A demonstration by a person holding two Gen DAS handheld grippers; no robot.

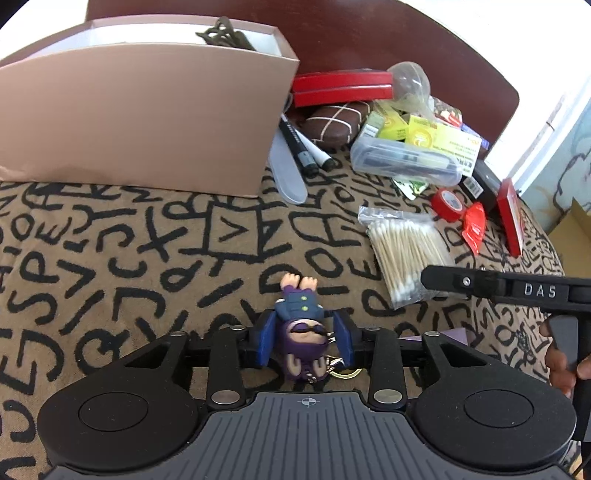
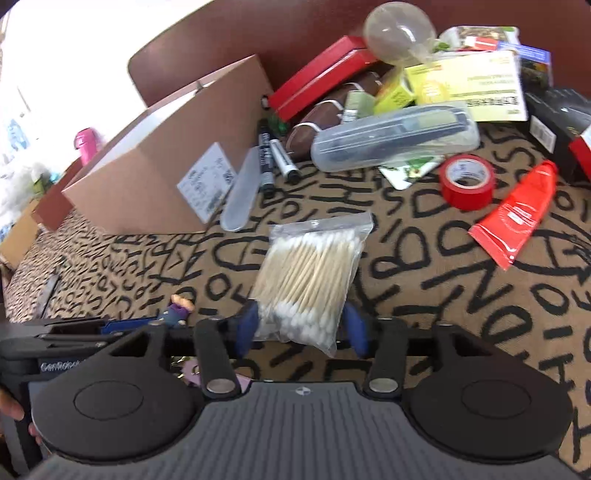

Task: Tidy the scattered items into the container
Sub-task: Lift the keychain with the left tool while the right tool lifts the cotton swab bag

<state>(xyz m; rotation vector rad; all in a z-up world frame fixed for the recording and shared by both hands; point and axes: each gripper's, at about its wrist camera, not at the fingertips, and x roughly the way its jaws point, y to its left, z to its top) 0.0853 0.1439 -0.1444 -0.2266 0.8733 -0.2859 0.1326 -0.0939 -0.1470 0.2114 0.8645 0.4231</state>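
Note:
A small purple figurine keychain [image 1: 302, 325] lies between the blue pads of my left gripper [image 1: 306, 341]; the jaws stand a little apart on either side of it, just off its sides. A clear bag of cotton swabs [image 2: 310, 275] lies on the patterned cloth, its near end between the open fingers of my right gripper [image 2: 302, 330]. The bag also shows in the left wrist view [image 1: 404, 254]. The pink box [image 1: 140, 122], the container, stands at the far left with a dark clip [image 1: 221, 35] inside. The figurine also shows in the right wrist view [image 2: 177, 310].
Right of the box lie markers [image 1: 303, 147], a clear flat case [image 1: 288, 173], a red case [image 1: 341, 88], a brown pouch [image 1: 334, 120], a clear plastic case [image 1: 404, 160], yellow packets [image 1: 443, 142], red tape [image 2: 467, 181] and a red tube [image 2: 517, 214].

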